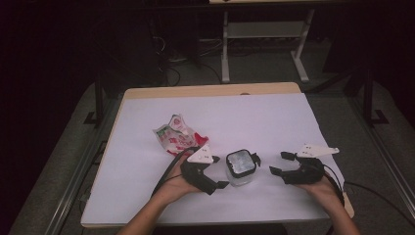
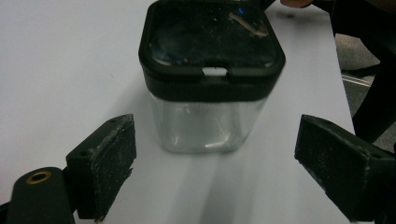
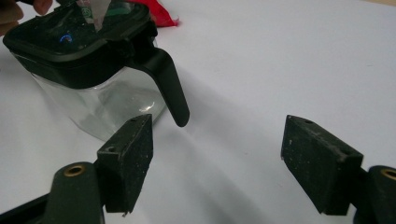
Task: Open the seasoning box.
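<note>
A clear square jar (image 1: 241, 167) with a black lid stands on the white sheet near the table's front middle. In the left gripper view the jar (image 2: 210, 74) is just ahead, its lid closed. My left gripper (image 1: 219, 172) sits right beside its left side, open, with the pads apart and not touching the glass. My left gripper (image 2: 215, 140) frames the jar's lower part. My right gripper (image 1: 278, 163) rests open a little to the jar's right, with nothing between its jaws. In the right gripper view the jar (image 3: 88, 60) is at upper left, with a black latch (image 3: 168, 84) hanging down its side; my right gripper (image 3: 219, 135) stands over bare sheet.
A crumpled red and white packet (image 1: 176, 136) lies behind my left gripper. The white sheet (image 1: 235, 112) covers most of the wooden table. Beyond the far edge stands a white desk frame (image 1: 266, 34) on dark floor.
</note>
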`<state>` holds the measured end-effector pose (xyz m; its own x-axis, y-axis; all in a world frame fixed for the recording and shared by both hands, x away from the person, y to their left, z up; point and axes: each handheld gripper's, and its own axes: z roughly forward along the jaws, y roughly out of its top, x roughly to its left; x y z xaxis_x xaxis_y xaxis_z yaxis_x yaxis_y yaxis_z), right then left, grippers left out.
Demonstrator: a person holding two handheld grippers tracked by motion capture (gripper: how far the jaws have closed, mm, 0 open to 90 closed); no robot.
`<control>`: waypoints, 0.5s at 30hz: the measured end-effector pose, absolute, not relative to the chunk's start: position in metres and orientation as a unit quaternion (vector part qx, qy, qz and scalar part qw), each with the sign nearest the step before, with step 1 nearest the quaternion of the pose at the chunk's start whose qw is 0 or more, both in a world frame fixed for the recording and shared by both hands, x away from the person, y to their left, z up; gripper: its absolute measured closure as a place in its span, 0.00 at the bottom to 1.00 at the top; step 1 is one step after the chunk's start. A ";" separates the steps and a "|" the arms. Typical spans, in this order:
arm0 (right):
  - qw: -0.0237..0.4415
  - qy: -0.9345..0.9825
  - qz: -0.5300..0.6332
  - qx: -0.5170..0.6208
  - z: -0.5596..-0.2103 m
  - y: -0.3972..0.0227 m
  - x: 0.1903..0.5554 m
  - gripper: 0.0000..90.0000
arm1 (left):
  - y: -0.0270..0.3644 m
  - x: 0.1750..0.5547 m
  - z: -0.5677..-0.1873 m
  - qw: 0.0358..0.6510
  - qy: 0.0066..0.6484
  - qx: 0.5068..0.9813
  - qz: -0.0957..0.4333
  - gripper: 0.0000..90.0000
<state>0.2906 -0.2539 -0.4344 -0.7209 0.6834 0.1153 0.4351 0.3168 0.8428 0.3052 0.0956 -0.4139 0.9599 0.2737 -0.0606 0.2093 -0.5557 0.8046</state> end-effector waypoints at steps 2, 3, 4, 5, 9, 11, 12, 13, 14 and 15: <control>0.131 0.802 0.467 0.350 -0.435 -0.254 0.291 0.28 | 0.091 0.307 -0.414 0.452 0.133 0.881 0.037 0.14; 0.131 0.800 0.467 0.352 -0.436 -0.254 0.291 0.28 | 0.088 0.308 -0.414 0.452 0.133 0.882 0.034 0.14; 0.129 0.800 0.468 0.353 -0.436 -0.255 0.291 0.28 | 0.086 0.309 -0.414 0.449 0.129 0.883 0.036 0.14; 0.130 0.800 0.467 0.353 -0.436 -0.255 0.291 0.28 | 0.085 0.309 -0.414 0.451 0.129 0.883 0.036 0.14; 0.132 0.799 0.469 0.354 -0.435 -0.257 0.291 0.28 | 0.082 0.310 -0.414 0.456 0.129 0.880 0.036 0.14; 0.131 0.799 0.469 0.354 -0.435 -0.256 0.291 0.28 | 0.080 0.311 -0.413 0.458 0.128 0.879 0.036 0.14; 0.130 0.799 0.468 0.355 -0.436 -0.256 0.291 0.28 | 0.080 0.312 -0.412 0.456 0.127 0.880 0.034 0.14; 0.130 0.800 0.467 0.354 -0.436 -0.257 0.292 0.28 | 0.079 0.313 -0.412 0.456 0.126 0.880 0.033 0.15; 0.129 0.799 0.467 0.355 -0.437 -0.256 0.292 0.28 | 0.079 0.314 -0.411 0.457 0.126 0.880 0.031 0.15; 0.130 0.800 0.466 0.355 -0.438 -0.256 0.292 0.28 | 0.079 0.315 -0.410 0.457 0.124 0.880 0.032 0.15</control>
